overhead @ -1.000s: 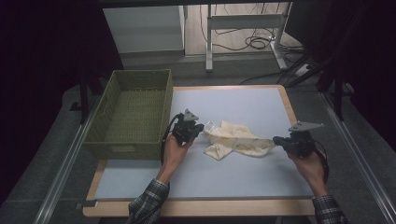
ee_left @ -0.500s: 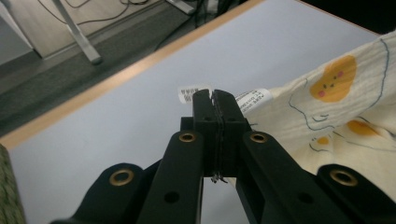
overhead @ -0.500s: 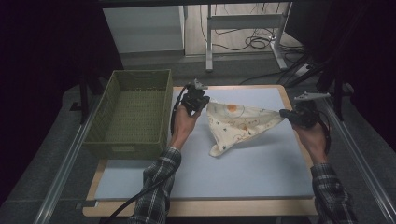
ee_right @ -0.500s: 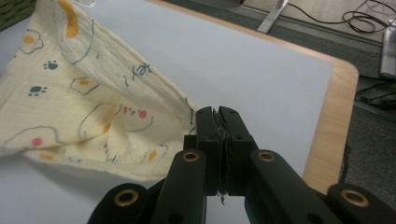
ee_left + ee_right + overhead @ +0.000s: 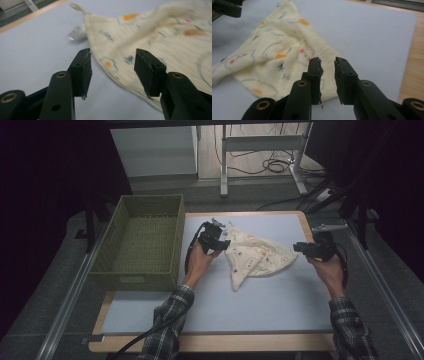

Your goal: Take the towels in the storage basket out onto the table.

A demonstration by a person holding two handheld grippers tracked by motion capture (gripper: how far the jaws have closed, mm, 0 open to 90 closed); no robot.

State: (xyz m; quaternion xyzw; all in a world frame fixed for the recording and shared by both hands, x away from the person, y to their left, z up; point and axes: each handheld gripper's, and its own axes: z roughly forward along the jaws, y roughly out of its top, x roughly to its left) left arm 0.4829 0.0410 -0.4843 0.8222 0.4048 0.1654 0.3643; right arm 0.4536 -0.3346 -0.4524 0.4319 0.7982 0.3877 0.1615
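Pale blue mat (image 5: 210,305) covers the wooden table, dark room all around, and a green woven basket (image 5: 142,242) sits at the left edge. Cream patterned cloth (image 5: 255,257) lies spread on the mat, rumpled, one corner trailing toward the person. Left gripper (image 5: 224,243) hovers at the cloth's left edge, jaws wide apart with the fabric edge between them (image 5: 113,65), nothing pinched. Right gripper (image 5: 296,247) sits at the cloth's right corner, jaws parted by a narrower gap (image 5: 327,68), not gripping
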